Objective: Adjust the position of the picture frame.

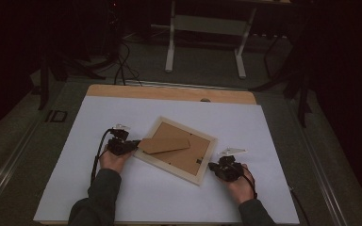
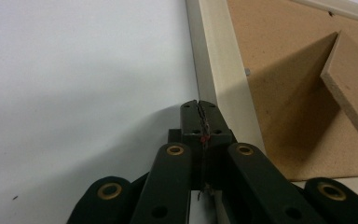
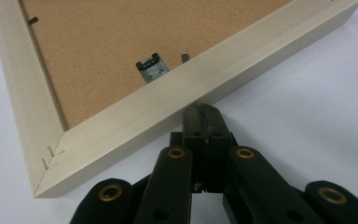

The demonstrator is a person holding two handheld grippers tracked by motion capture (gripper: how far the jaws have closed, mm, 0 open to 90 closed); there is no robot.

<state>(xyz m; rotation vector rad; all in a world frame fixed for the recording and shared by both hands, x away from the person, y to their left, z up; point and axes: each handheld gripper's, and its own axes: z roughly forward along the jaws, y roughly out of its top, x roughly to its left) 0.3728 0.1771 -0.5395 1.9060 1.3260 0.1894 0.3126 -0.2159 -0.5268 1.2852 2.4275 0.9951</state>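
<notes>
At frame center, the frame (image 1: 176,149) is lying face-down; both closed grippers, left (image 1: 134,143) and right (image 1: 212,166), are flanking it.

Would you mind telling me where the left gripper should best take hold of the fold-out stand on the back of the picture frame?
Take the stand by its free pointed end, coming in from the left gripper side. In the left gripper view that thin board lifts clear of the backing, leaving an edge shut jaws could open around.
</notes>
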